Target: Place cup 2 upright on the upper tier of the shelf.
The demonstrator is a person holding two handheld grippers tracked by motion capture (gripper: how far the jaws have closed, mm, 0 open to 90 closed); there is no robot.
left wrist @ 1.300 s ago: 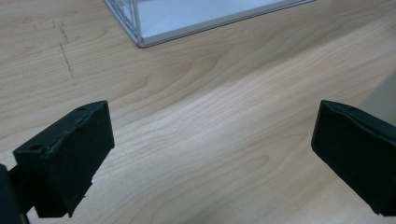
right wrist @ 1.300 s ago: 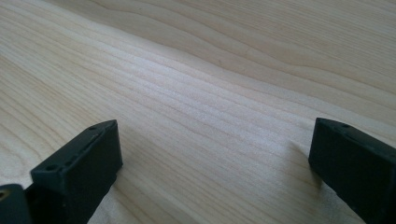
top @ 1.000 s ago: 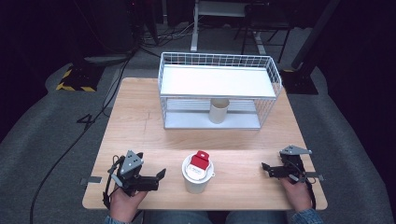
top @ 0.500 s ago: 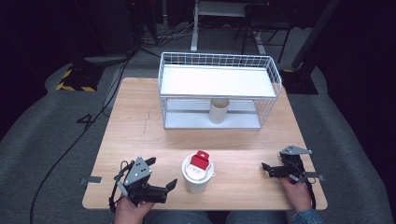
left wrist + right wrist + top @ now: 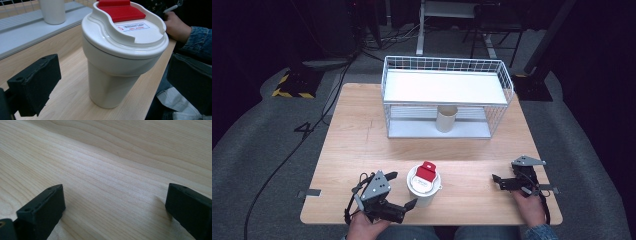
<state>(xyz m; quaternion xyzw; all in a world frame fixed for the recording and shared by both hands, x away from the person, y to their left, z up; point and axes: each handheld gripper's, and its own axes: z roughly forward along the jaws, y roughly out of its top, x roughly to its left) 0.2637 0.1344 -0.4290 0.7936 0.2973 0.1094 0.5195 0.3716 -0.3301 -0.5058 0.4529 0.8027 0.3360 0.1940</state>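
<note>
While my left gripper (image 5: pixel 404 207) waits apart at eight o'clock of the lidded cup (image 5: pixel 424 183), probably for grasping, my right gripper (image 5: pixel 498 181) rests apart too.

Cut off, covered and unreadable

In the left gripper view the cup's (image 5: pixel 117 62) red tab (image 5: pixel 119 8) runs off the top edge, and its lid label (image 5: pixel 132 26) is too small to read. From above, the far basket's (image 5: pixel 447 67) white shelf (image 5: pixel 443 87) covers the beige tumbler's (image 5: pixel 446 119) top.
</note>
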